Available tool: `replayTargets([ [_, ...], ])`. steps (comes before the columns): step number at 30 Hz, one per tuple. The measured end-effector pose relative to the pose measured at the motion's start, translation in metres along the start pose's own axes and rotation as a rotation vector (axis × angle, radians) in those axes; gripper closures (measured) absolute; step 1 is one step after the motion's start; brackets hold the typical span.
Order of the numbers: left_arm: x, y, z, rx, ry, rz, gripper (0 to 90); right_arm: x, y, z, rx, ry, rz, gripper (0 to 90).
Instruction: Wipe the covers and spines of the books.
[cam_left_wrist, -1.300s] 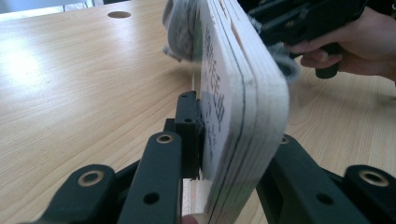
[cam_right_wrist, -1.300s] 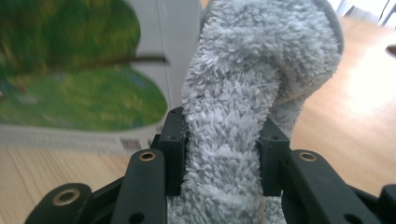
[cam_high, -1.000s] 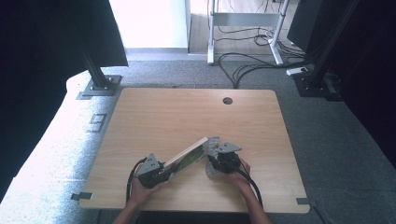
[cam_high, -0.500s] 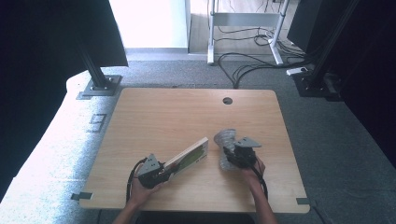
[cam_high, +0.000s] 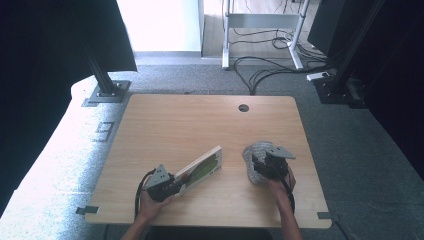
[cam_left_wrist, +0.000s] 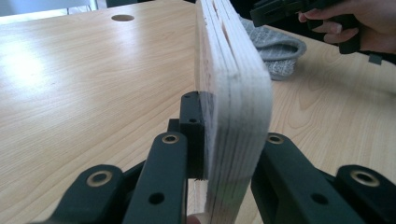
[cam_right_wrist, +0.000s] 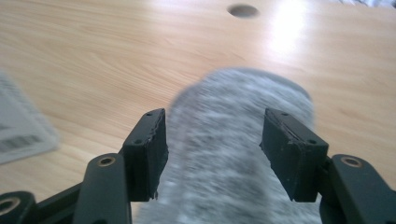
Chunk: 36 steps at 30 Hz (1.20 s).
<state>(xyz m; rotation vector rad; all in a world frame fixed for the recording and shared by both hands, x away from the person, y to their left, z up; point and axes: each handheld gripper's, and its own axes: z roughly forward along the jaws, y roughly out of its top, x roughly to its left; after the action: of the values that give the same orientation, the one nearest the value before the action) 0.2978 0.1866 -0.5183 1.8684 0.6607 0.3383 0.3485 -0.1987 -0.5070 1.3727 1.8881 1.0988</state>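
Presently we find the left tool (cam_high: 172, 184) clamped on one end of the book (cam_high: 202, 167), its far end raised off the desk (cam_high: 170, 125), while the right tool (cam_right_wrist: 212, 154), just opened, straddles the grey sock (cam_right_wrist: 233, 154) ungripped; we judge that the cantilevered book could pivot and slip.

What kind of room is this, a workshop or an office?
Probably a lab or recording studio rather than an office: a bare wooden table stands between black curtains, with metal stand feet and loose cables on grey carpet.
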Motion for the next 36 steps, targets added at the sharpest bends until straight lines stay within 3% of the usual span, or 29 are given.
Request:
replayTargets([
  [5, 0.002, 0.001, -0.002, -0.011, -0.046, -0.032, 79.2, 0.019, 0.003, -0.001, -0.034, 0.140, -0.065, 39.3],
  [10, 0.003, 0.002, -0.002, -0.016, -0.097, -0.051, 79.2, 0.040, 0.002, 0.003, -0.040, 0.318, -0.115, 39.1],
  [18, 0.004, 0.003, -0.003, -0.022, -0.168, -0.061, 79.2, 0.051, 0.000, 0.006, -0.048, 0.483, -0.129, 39.0],
  [24, 0.003, 0.003, -0.002, -0.018, -0.204, -0.057, 79.2, 0.058, 0.000, 0.008, -0.060, 0.551, -0.139, 39.4],
  [32, 0.002, 0.003, -0.001, -0.012, -0.212, -0.044, 79.1, 0.063, -0.001, 0.014, -0.074, 0.641, -0.138, 39.2],
  [36, 0.005, 0.002, 0.000, -0.006, -0.211, -0.054, 79.0, 0.064, -0.002, 0.014, -0.079, 0.630, -0.147, 41.9],
])
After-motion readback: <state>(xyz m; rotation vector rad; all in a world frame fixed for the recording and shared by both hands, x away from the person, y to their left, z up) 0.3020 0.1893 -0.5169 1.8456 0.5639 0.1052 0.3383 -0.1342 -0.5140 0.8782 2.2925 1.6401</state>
